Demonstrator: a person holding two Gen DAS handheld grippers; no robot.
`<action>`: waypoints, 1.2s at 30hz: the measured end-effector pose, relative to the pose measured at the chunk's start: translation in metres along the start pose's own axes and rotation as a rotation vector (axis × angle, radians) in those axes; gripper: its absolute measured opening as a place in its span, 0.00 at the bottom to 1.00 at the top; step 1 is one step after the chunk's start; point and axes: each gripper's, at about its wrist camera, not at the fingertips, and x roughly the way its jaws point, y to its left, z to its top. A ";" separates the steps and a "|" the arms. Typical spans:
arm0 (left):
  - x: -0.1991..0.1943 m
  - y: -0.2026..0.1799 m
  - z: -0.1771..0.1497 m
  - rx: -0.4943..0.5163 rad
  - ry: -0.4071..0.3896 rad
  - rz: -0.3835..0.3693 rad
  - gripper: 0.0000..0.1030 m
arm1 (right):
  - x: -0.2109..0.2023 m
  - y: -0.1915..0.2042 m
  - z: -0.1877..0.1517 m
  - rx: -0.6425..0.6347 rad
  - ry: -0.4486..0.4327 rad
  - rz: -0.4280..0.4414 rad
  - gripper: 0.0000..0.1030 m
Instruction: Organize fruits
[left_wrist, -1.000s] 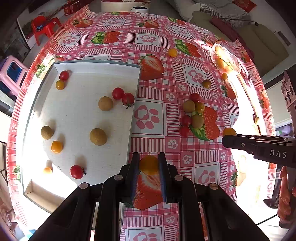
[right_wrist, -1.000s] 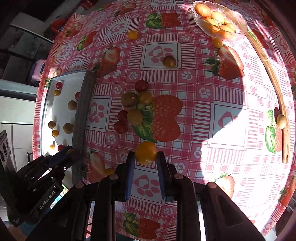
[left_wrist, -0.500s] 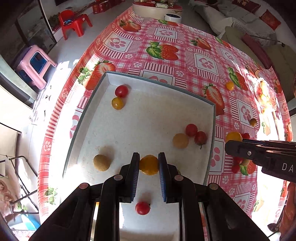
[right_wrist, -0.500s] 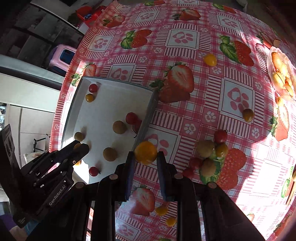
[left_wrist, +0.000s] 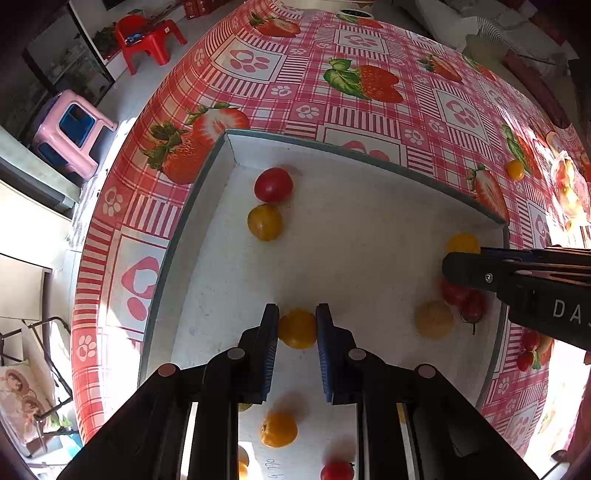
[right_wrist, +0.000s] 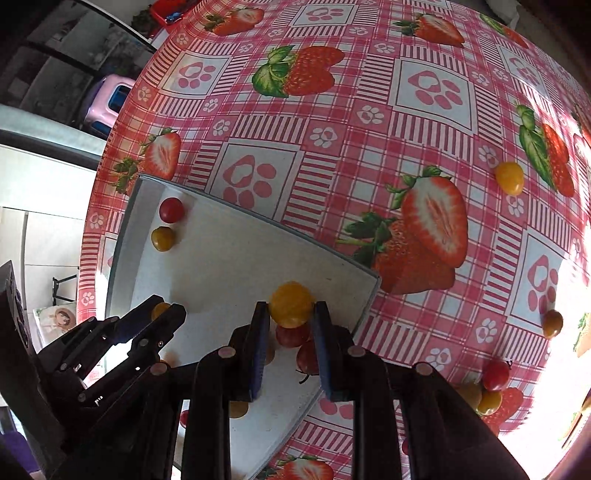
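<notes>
Two smooth round yellow tomatoes (left_wrist: 297, 328) (right_wrist: 291, 304), each clamped between blue-padded jaws over matte tray (left_wrist: 369, 229).

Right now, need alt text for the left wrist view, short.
The left gripper pinches a yellow cherry tomato above a shallow white tray already holding red and yellow tomatoes. The right gripper enters from the right with another yellow tomato. A strawberry-print tablecloth covers the table.

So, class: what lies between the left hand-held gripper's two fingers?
A yellow tomato, pinched between the blue pads of the left hand-held gripper above the white tray; the left wrist view shows it.
</notes>
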 end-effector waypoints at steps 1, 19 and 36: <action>0.001 0.000 0.000 0.002 -0.001 0.001 0.21 | 0.003 0.002 0.001 -0.007 0.005 -0.011 0.26; -0.026 0.003 -0.011 -0.011 -0.063 0.003 0.86 | -0.018 0.009 -0.004 -0.004 -0.041 0.063 0.64; -0.087 0.014 -0.047 -0.041 -0.082 0.077 1.00 | -0.073 0.013 -0.094 -0.101 -0.042 -0.176 0.93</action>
